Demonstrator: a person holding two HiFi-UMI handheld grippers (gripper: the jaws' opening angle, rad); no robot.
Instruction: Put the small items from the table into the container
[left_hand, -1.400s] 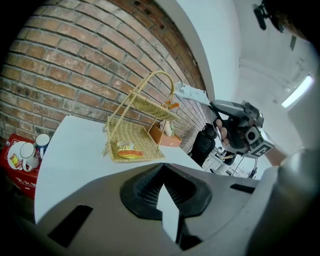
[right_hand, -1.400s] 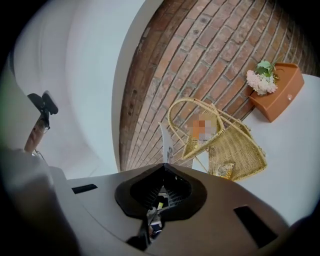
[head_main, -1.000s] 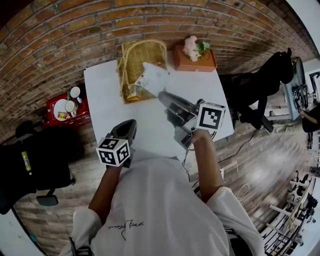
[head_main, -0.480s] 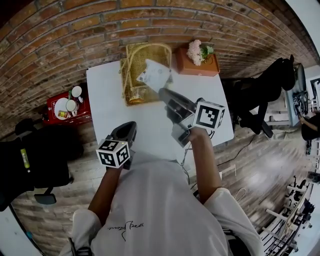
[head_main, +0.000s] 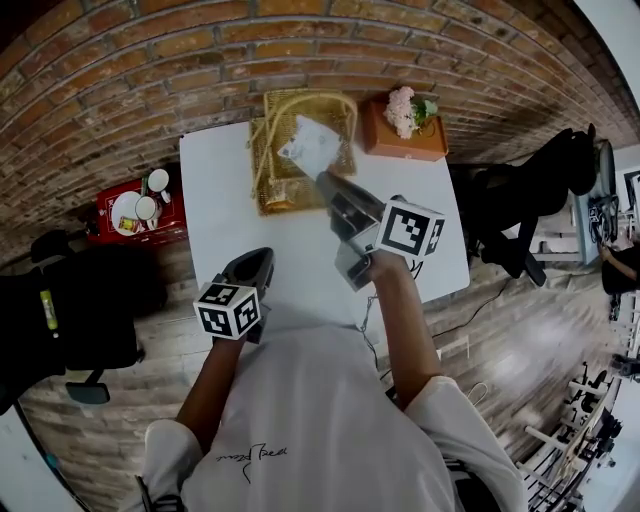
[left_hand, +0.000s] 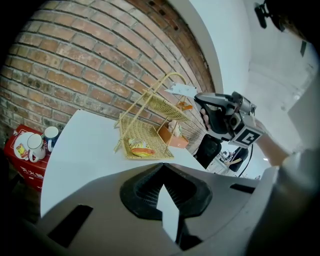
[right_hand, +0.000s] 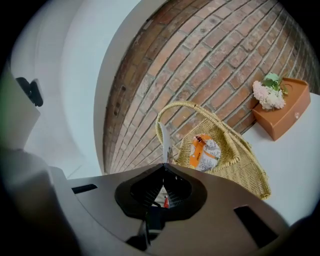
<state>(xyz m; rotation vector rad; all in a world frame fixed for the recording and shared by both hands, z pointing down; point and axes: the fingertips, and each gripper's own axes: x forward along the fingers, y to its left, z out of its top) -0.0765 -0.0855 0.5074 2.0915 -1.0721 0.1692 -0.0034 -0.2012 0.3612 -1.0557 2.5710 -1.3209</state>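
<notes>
Left gripper (head_main: 257, 266) pinched closed, empty, by table (head_main: 222, 205) edge | wicker basket (head_main: 264, 168) holds orange packet (right_hand: 204, 151) | white sachet (head_main: 310, 148) over it, nipped in right gripper (head_main: 326, 184) | delivery step; next, probably lower and part jaws.

My white short-sleeved shirt (head_main: 300, 400) with black script, my grey left gripper (head_main: 260, 258) and right gripper (head_main: 323, 180), black ribbed pads (left_hand: 145, 187), a white cube (head_main: 228, 308) of black square markers on each

Print on the packet (head_main: 311, 148) too small to read, basket (head_main: 268, 150) partly hidden behind it
</notes>
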